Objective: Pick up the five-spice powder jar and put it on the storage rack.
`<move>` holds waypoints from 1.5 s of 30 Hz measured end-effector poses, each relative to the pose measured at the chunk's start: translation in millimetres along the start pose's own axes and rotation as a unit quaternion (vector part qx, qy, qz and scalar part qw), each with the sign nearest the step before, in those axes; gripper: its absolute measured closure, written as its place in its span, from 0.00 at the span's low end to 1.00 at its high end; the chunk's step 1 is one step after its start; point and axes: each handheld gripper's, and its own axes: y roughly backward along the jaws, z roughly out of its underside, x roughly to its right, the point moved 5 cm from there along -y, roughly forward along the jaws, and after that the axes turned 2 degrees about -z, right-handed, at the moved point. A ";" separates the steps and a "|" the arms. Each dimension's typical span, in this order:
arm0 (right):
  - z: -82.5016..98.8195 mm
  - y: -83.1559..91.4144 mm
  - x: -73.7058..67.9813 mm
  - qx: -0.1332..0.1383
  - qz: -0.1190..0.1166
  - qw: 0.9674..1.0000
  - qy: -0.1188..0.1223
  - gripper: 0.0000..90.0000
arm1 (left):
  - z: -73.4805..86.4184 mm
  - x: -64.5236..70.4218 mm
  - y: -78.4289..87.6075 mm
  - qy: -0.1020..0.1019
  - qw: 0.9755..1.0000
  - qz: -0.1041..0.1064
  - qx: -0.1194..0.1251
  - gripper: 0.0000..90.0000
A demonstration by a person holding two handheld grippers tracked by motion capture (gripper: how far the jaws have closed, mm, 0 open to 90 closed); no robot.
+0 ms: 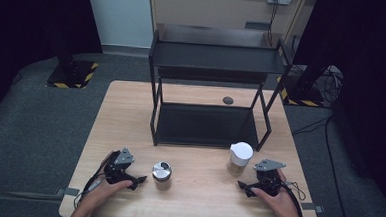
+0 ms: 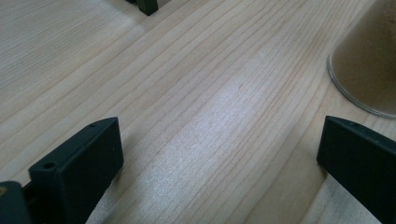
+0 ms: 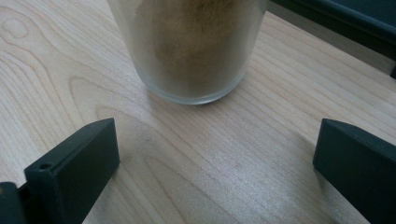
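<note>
A glass jar with a metal lid stands near the table's front, just right of my left gripper. In the left gripper view its brown-filled base sits beyond the right jaw, and the left gripper is open over bare wood. A second jar with a white lid stands to the right. My right gripper rests on the table just in front of it. In the right gripper view this jar of brown powder stands straight ahead, and the right gripper is open, with nothing between its jaws.
A black two-tier shelf stands on the back half of the wooden table, its lower tray just behind the jars. One shelf leg shows ahead of the left gripper. A small dark disc lies under the shelf.
</note>
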 end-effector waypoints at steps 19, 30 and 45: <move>0.0 0.0 0.0 0.000 0.000 1.000 0.000 0.01 | 0.0 0.4 0.1 0.001 1.000 -0.001 0.000 0.00; 0.0 0.0 0.1 0.000 0.000 1.000 0.000 0.01 | 0.3 2.4 1.0 0.006 1.000 -0.005 0.000 0.00; 0.2 0.3 0.5 0.001 -0.002 1.000 -0.001 0.01 | -3.4 9.6 12.8 -0.012 1.000 -0.011 0.010 0.02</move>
